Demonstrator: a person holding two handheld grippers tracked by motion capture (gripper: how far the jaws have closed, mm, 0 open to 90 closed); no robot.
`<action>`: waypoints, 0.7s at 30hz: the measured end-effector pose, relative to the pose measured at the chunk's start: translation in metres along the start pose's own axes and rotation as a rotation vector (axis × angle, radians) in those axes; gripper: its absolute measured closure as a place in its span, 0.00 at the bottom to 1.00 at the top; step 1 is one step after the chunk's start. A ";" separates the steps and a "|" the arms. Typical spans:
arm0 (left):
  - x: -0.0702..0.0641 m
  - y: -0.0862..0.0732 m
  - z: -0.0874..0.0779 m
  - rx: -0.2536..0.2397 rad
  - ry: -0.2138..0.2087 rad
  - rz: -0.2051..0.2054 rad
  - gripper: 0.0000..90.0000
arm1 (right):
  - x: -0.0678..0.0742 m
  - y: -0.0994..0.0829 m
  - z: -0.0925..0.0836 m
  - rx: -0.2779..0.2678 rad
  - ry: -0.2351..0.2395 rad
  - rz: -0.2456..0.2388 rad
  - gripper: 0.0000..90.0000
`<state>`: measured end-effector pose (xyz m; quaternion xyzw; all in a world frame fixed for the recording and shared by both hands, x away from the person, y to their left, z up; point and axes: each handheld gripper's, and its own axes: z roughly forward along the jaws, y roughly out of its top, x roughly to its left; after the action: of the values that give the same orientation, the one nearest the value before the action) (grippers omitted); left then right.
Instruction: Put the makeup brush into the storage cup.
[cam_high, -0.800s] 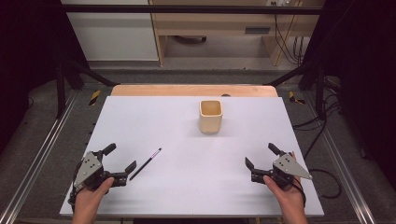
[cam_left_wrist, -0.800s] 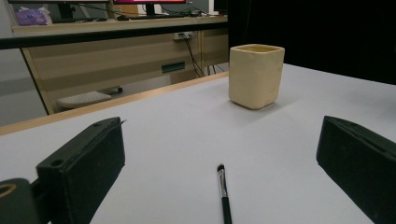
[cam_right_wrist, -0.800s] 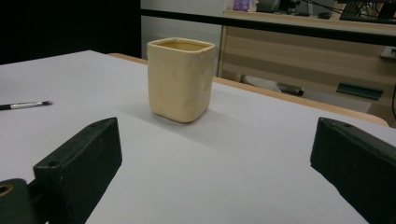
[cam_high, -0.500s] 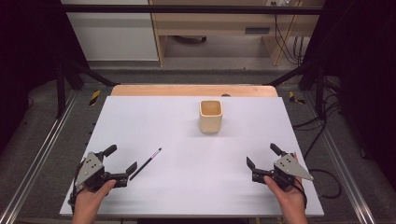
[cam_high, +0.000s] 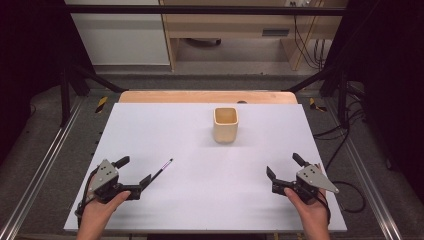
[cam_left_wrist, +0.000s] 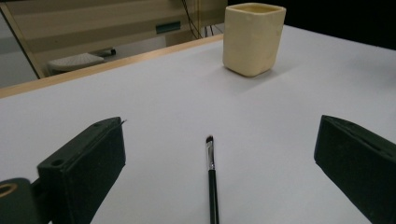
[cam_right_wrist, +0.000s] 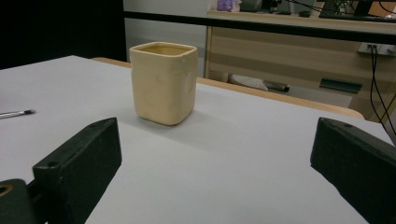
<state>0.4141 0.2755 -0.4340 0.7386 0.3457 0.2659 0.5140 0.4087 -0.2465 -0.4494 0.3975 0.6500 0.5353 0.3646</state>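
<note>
Black jaws of the left tool (cam_high: 134, 173) stand wide apart near the front edge of the white counter (cam_high: 190, 150), and a thin black brush (cam_left_wrist: 211, 177) lies flat between them, not touched. The right tool (cam_high: 285, 168) rests at the other front corner, also spread open and empty. Farther back, a cream square cup (cam_high: 226, 124) stands upright, well apart from both.

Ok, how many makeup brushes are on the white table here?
1. The thin black-handled brush lies flat on the white table just ahead of the left tool, well apart from the cream square cup.
</note>
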 end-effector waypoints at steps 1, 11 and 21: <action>0.000 0.003 0.002 0.021 -0.001 0.003 0.02 | 0.000 0.000 0.000 0.002 0.001 0.001 0.02; -0.006 0.020 0.020 0.204 -0.028 0.080 0.02 | 0.005 0.001 -0.001 0.013 -0.008 -0.016 0.02; -0.008 0.028 0.035 0.301 -0.050 0.118 0.02 | 0.005 0.000 -0.001 0.022 -0.006 -0.014 0.02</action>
<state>0.4418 0.2426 -0.4190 0.8326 0.3249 0.2223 0.3896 0.4061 -0.2422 -0.4491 0.3985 0.6576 0.5243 0.3659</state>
